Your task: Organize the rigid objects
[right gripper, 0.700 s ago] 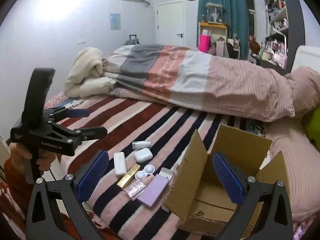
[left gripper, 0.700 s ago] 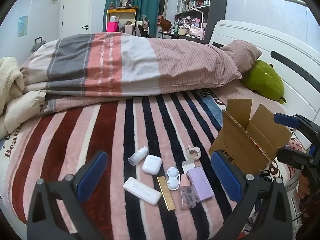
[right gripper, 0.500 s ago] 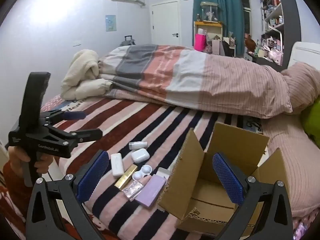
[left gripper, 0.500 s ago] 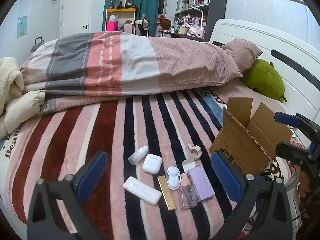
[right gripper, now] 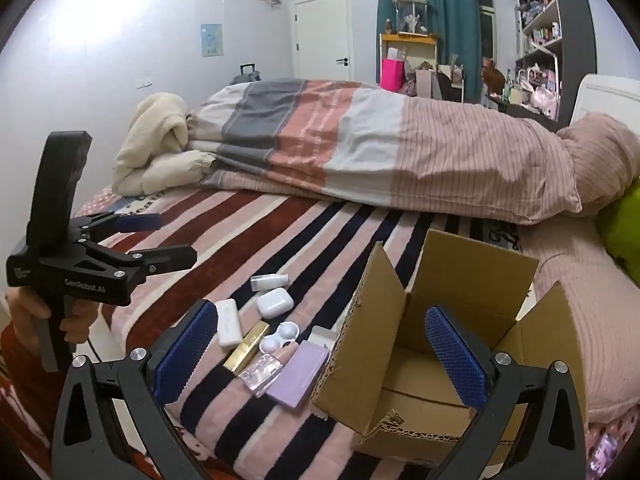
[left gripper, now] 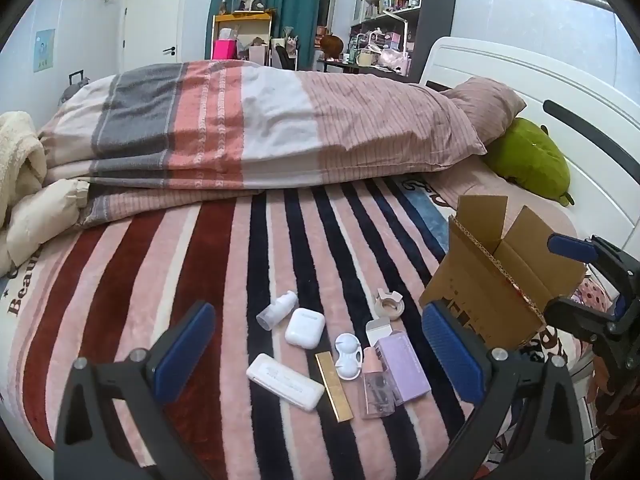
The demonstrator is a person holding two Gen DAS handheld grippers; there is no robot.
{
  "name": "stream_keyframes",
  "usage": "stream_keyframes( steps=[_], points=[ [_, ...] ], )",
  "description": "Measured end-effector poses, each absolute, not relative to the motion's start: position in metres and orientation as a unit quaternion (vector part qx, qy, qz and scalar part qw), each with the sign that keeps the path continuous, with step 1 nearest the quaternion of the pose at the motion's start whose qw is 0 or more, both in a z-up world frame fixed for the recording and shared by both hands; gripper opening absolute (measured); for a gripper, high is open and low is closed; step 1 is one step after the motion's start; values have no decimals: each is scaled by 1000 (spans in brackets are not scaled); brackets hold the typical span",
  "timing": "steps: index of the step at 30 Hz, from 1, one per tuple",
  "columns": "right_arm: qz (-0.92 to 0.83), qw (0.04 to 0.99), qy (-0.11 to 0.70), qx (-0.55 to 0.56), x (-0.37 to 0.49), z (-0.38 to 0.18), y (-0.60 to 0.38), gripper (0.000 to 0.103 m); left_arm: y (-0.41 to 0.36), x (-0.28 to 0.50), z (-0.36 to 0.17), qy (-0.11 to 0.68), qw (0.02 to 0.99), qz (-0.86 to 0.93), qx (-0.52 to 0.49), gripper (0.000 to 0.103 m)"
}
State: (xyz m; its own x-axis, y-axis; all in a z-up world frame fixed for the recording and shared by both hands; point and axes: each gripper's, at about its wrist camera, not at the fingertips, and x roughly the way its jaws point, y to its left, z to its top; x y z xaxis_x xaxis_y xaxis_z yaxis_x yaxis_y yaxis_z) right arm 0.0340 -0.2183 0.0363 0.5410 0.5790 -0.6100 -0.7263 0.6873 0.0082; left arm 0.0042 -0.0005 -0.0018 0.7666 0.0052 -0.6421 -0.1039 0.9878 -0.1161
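Note:
Several small items lie together on the striped blanket: a clear bottle [left gripper: 276, 312], a white earbuds case [left gripper: 305, 327], a tape roll [left gripper: 389, 304], a lens case [left gripper: 347, 356], a gold bar [left gripper: 334, 386], a flat white case [left gripper: 285, 381], a perfume bottle [left gripper: 376, 384] and a purple box [left gripper: 402, 368]. To their right stands an open cardboard box [right gripper: 476, 280]. My left gripper [left gripper: 318, 344] hovers open above the items. My right gripper [right gripper: 320, 344] hangs open and empty over the box's near-left flap. Each gripper shows in the other's view, the right gripper [left gripper: 576, 280] and the left gripper [right gripper: 160, 238].
A folded striped duvet [left gripper: 240, 128] and a pillow [left gripper: 488, 108] fill the far half of the bed. A green plush [left gripper: 528, 160] sits by the white headboard [left gripper: 520, 76]. A cream blanket [right gripper: 160, 144] is heaped at the far left. A hand [right gripper: 36, 308] grips the left gripper's handle.
In the right wrist view the box and the items have slid slightly left and up. The left wrist view is almost unchanged. Both grippers stay open.

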Motion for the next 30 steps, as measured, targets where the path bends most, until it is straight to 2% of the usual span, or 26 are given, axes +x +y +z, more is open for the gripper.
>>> stream_keyframes(
  steps=[8,30],
  points=[
    [371,860,331,-113,40,34,-216,103,0,6,-2,342,937,29,-72,103],
    [367,861,337,-100,40,34,-217,103,-3,-3,0,341,937,26,-75,103]
  ],
)
